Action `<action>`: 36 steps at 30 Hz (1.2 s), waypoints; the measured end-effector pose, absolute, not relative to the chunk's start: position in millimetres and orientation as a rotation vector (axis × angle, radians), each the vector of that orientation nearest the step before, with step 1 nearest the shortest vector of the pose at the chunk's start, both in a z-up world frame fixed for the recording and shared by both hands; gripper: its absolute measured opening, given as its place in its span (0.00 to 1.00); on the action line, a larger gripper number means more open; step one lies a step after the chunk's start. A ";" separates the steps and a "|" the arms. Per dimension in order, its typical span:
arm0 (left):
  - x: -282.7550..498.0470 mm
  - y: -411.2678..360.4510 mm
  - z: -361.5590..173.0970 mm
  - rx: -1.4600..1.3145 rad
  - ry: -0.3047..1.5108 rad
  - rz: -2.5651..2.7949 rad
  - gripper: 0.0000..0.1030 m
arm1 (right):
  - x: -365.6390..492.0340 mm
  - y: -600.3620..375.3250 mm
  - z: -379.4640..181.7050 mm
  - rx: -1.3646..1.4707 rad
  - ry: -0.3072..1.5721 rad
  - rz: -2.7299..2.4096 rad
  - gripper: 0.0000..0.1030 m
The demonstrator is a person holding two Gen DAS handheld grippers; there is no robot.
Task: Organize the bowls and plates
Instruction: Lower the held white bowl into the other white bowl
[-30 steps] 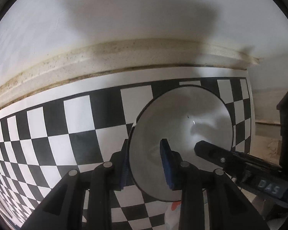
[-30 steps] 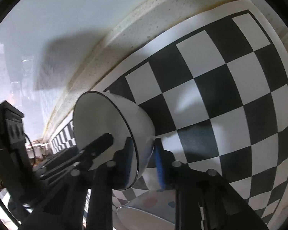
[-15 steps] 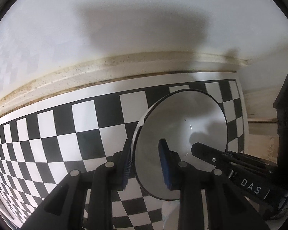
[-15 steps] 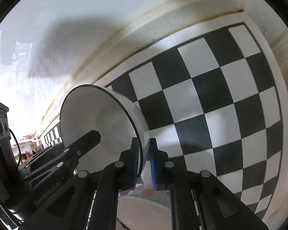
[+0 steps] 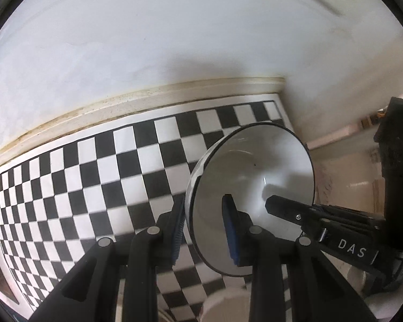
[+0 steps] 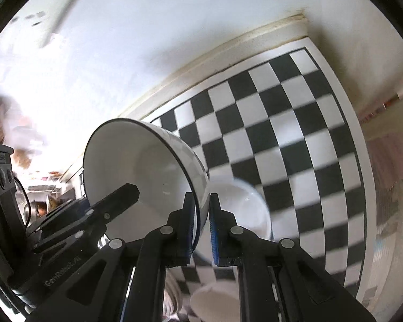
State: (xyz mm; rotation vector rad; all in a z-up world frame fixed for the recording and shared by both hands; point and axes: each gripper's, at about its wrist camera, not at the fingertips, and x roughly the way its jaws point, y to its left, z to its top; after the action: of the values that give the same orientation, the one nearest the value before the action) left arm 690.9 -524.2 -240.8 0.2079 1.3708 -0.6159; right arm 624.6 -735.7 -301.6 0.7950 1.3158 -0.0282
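Left wrist view: the left tongs pinch the near rim of the white bowl, tilted on edge above the checkered desk.

Right wrist view: the right tongs clamp its opposite rim; another bowl lies just beyond and below.

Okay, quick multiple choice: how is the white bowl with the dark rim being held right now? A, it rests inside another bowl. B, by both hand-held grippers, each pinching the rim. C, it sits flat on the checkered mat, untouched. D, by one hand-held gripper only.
B: the white bowl is tilted above the checkered mat, its wall pinched by the left hand-held gripper and by the right hand-held gripper.
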 end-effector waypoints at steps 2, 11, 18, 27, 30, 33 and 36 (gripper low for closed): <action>675.7 -516.8 -230.4 0.220 1.356 -0.631 0.24 | 606.7 -730.6 -292.5 0.796 1.304 -0.027 0.12; 593.8 -481.9 -222.5 0.226 1.374 -0.715 0.24 | 501.9 -712.6 -276.3 0.794 1.315 -0.030 0.12; 546.7 -473.7 -257.6 0.259 1.457 -0.730 0.24 | 446.2 -700.5 -303.8 0.812 1.375 -0.058 0.12; 521.9 -468.7 -314.0 0.304 1.582 -0.689 0.24 | 419.5 -683.9 -361.6 0.823 1.477 -0.074 0.12; 518.1 -468.7 -321.1 0.317 1.601 -0.682 0.24 | 417.1 -681.4 -371.0 0.820 1.490 -0.079 0.12; 516.9 -466.3 -329.8 0.312 1.637 -0.670 0.24 | 417.4 -675.2 -375.1 0.796 1.503 -0.077 0.12; 519.4 -470.4 -337.8 0.312 1.647 -0.653 0.24 | 419.2 -668.4 -376.4 0.769 1.515 -0.073 0.11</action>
State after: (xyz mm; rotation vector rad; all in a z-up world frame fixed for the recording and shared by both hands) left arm 519.4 -470.4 -337.8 0.3125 1.6470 -0.6528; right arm 419.2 -668.4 -376.4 0.7691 1.5149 -0.0727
